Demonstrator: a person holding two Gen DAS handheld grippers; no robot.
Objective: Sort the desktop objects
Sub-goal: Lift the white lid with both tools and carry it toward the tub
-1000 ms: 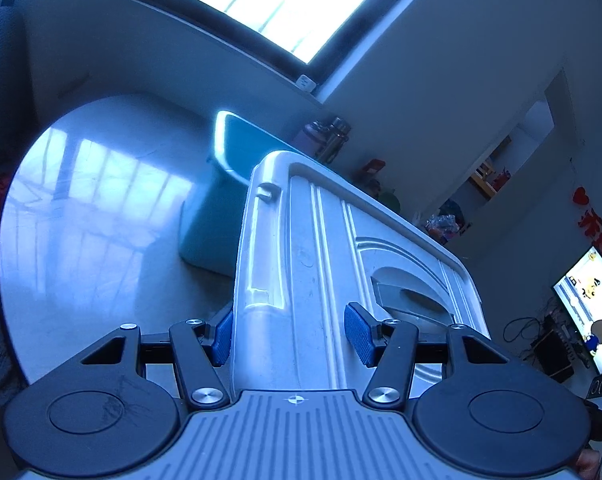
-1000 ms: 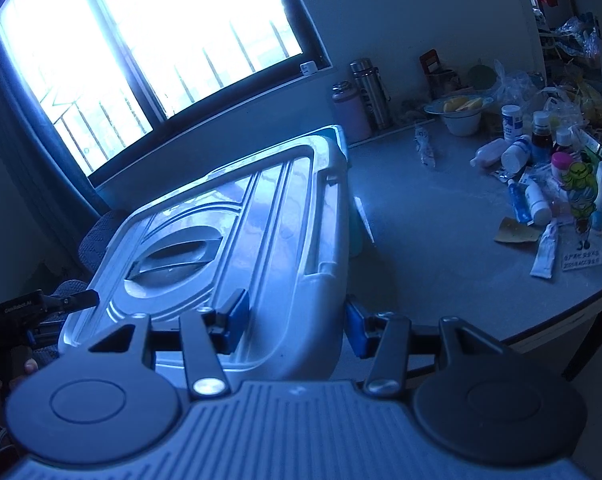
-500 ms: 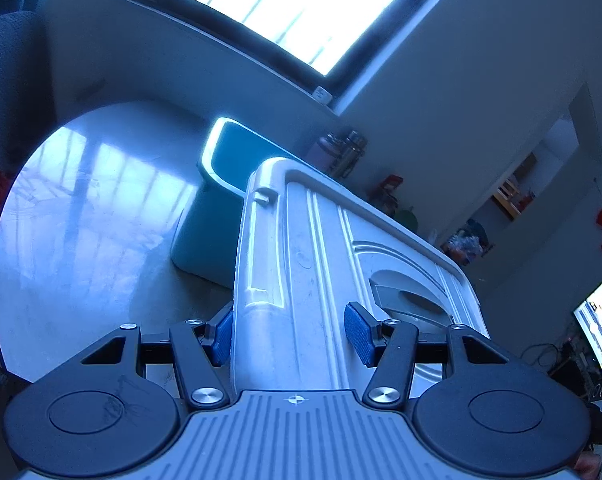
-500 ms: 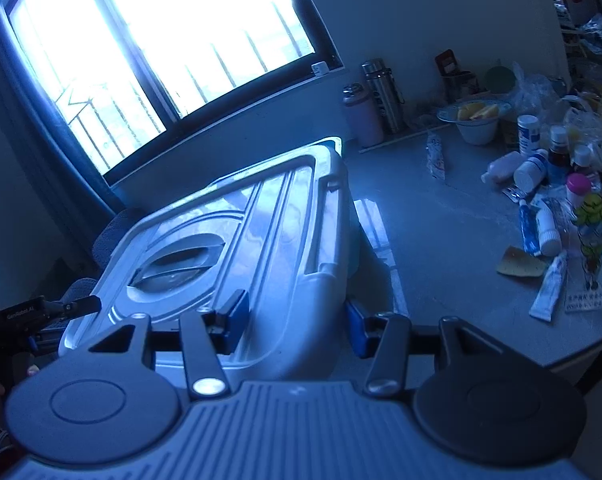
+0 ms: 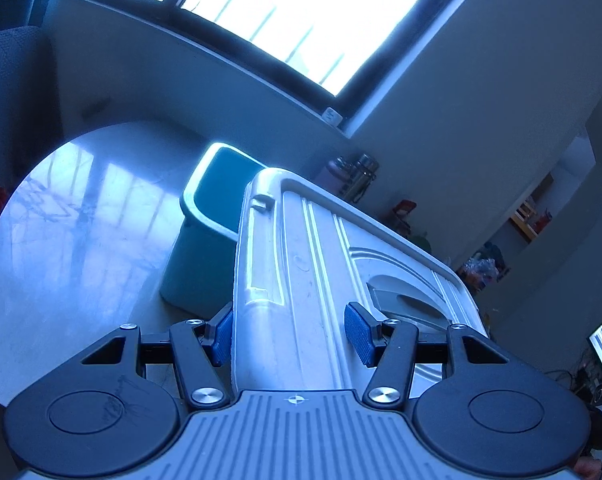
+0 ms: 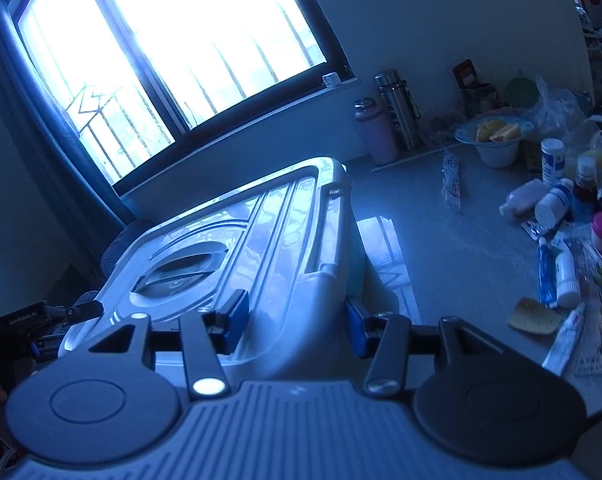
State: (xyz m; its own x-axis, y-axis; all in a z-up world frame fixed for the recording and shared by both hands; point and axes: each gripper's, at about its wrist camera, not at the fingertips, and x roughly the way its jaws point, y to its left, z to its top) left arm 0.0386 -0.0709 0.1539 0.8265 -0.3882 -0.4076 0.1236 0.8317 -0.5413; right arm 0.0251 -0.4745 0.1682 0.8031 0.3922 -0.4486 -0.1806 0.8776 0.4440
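both grippers carry one grey plastic storage-box lid [image 5: 313,280] between them. the left gripper [image 5: 289,334] clamps one long rim, its blue pads [image 5: 357,334] narrow on the moulding. the right gripper [image 6: 297,322] clamps the opposite rim, one pad on top and one under the lip. the lid hangs tilted over the desk [image 6: 453,248], its far end overlapping the rim of the open teal bin [image 5: 205,248] that stands near the desk's window edge. the loose bottles, tubes and packets [image 6: 557,208] to be sorted lie in a heap along the desk's right edge.

the step in hand looks like carrying the lid clear of the bin. to do it well, the two hands should travel together at one pace, so the rigid lid neither twists nor slips from either grip, and should keep it high enough to miss the bin's rim and the flasks [image 6: 397,108] by the wall.

against the frame a second earlier, more of the bin's inside shows beyond the lid, the window fills more of both views, and both grips are unchanged.
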